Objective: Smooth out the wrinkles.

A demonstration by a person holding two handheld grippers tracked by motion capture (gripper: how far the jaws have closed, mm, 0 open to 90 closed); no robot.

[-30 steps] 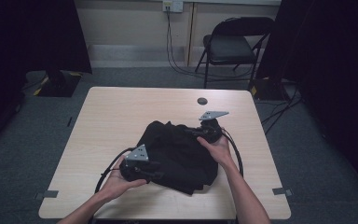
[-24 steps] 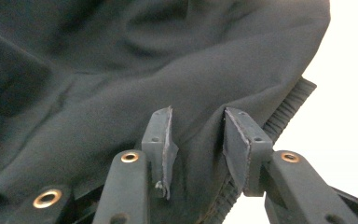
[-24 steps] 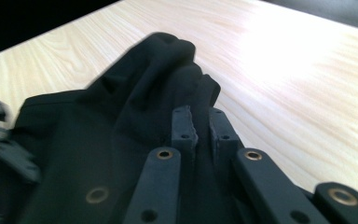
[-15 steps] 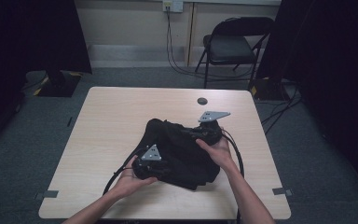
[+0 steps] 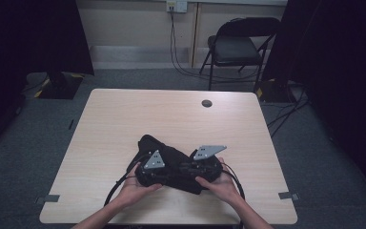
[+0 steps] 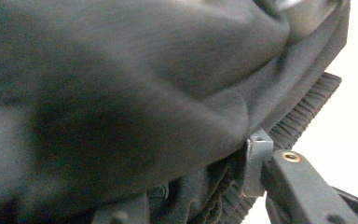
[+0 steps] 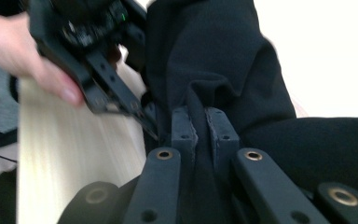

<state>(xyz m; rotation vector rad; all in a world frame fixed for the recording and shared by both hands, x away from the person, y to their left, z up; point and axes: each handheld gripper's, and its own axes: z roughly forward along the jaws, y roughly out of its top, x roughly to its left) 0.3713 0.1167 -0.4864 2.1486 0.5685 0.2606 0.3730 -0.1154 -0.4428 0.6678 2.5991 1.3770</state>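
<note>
A black garment [image 5: 169, 151] lies bunched near the front middle of the light wooden table [image 5: 124, 119]. Both grippers meet over its near edge. My left gripper [image 5: 169, 175] comes in from the left and my right gripper [image 5: 193, 169] from the right, each with a grey plate on top. In the right gripper view my right gripper [image 7: 203, 128] is shut on a fold of the black garment [image 7: 214, 60], and the left gripper [image 7: 147, 123] is close by with a hand on it. In the left gripper view, the dark garment [image 6: 121, 93] with a ribbed hem is bunched between the left gripper [image 6: 191, 186] jaws.
A round cable grommet [image 5: 206, 103] sits in the far part of the table. A black folding chair [image 5: 240, 47] stands behind the table, with cables on the floor and wall. Black gripper cables loop off the front table edge [image 5: 119, 191].
Both hands drew back toward the front edge and came closer together. The garment came along and is now bunched into a smaller heap.
</note>
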